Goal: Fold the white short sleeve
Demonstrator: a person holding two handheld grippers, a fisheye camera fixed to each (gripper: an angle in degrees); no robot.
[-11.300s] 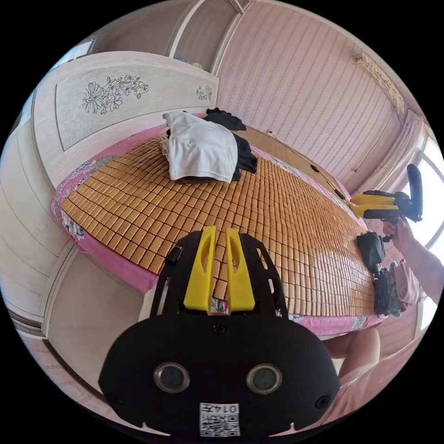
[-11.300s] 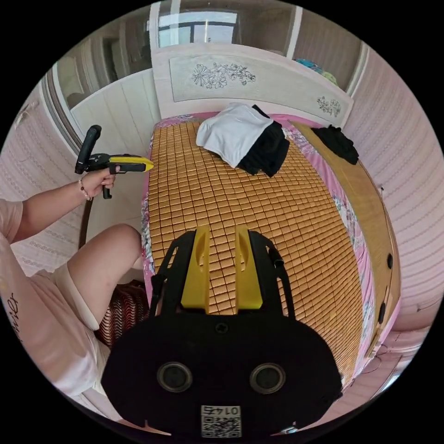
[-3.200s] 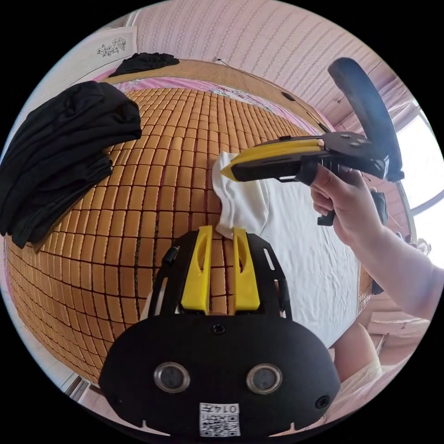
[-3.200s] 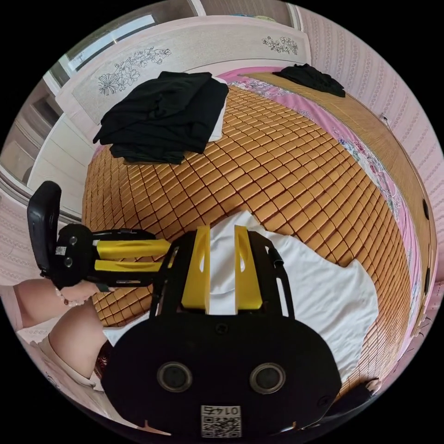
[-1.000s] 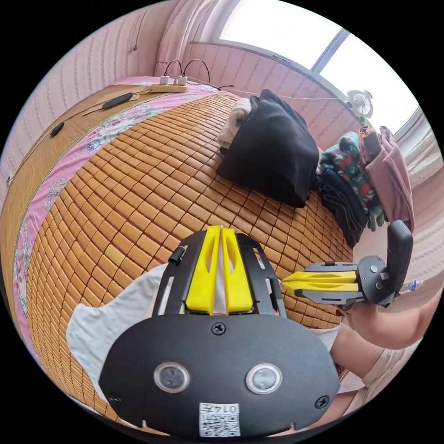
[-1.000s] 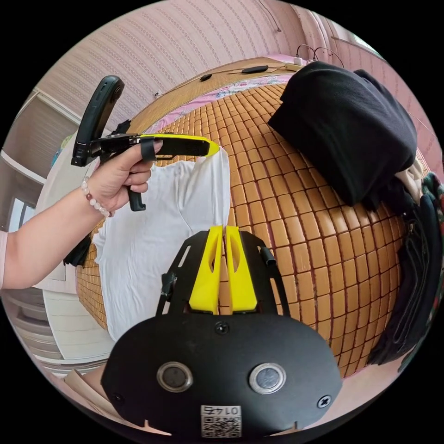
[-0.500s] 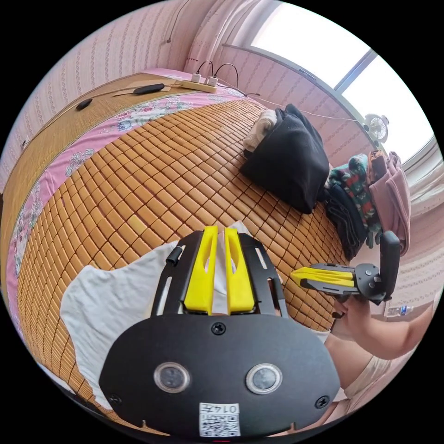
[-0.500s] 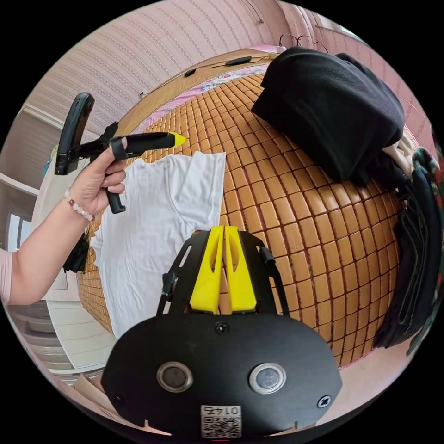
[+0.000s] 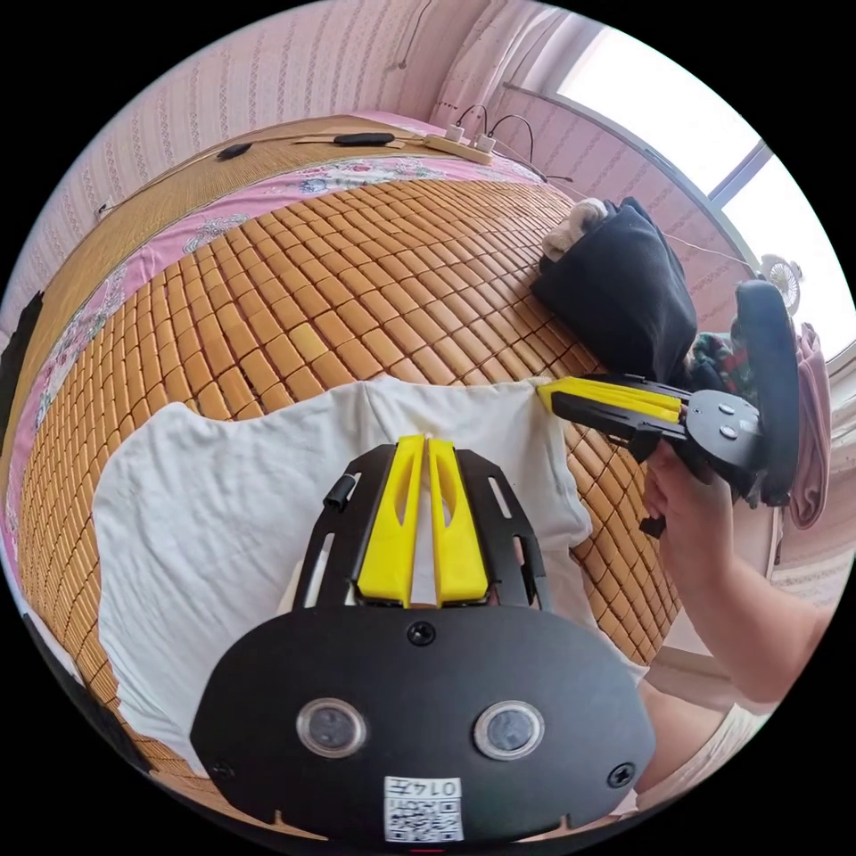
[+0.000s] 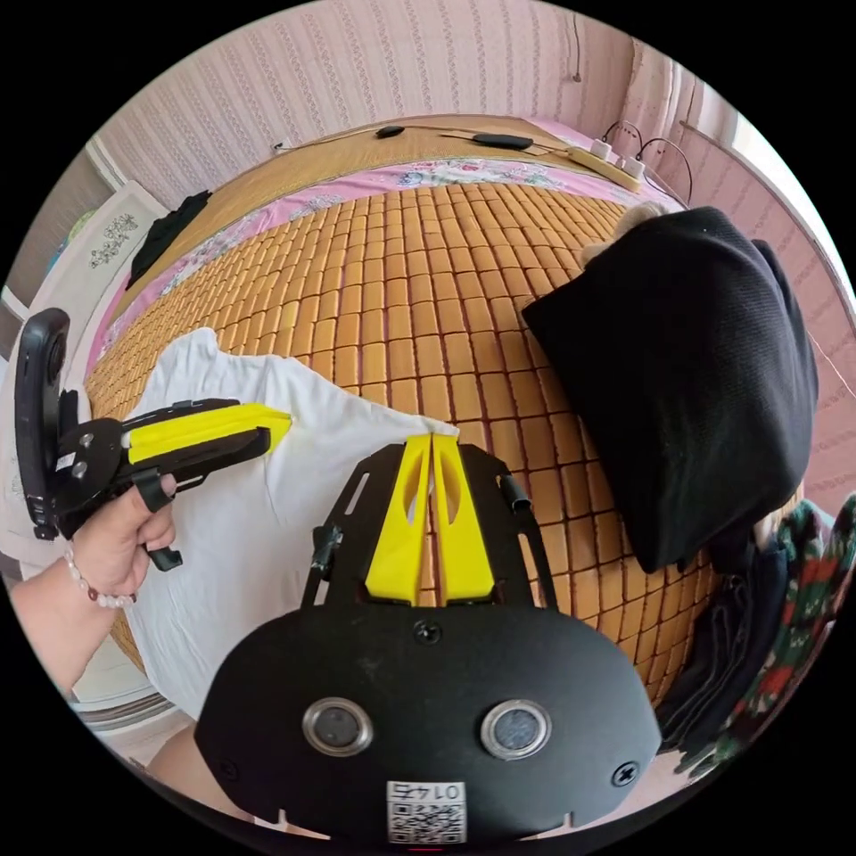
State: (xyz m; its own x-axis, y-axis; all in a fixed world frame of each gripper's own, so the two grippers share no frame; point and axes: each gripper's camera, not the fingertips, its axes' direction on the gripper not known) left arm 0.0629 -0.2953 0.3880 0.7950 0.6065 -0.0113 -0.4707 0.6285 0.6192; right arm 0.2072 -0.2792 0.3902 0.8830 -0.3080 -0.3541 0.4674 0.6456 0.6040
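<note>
A: Entry. Where did the white short-sleeved cotton shirt [image 9: 223, 526] lie?

B: Spread flat on the bed's orange-brown bamboo-tile mat [image 9: 339, 267], at the mat's near side. In the right gripper view the shirt [image 10: 232, 526] lay left of a bulky black folded garment [image 10: 687, 374], mat tiles bare between them.

A: Left gripper?

B: The yellow-jawed black left gripper [image 9: 426, 439] sat over the shirt's middle. Its jaws stood nearly together, a thin slit between them; white cloth showed behind that slit, but I could not tell whether any was pinched. In the right gripper view it [image 10: 287, 421] was held by a hand [image 10: 125, 544] wearing a bead bracelet, its tip over the shirt's upper edge.

A: Right gripper?

B: The yellow-jawed right gripper [image 10: 432, 437] had its jaws pressed together at the shirt's far corner, cloth seemingly between the tips. In the left gripper view its tip [image 9: 542, 392] met the same corner, a hand [image 9: 695, 508] around the grip.

A: Surroundings?

B: A pink floral sheet [image 9: 178, 236] edged the mat, with a plain woven mat strip [image 9: 169, 192] beyond it. A white power strip with plugs [image 9: 464, 143] lay at the bed's far end. A pile of dark and patterned clothes [image 10: 776, 624] sat past the black garment. Pink striped wallpaper [image 9: 294, 62] was behind, a bright window [image 9: 695, 134] to one side.
</note>
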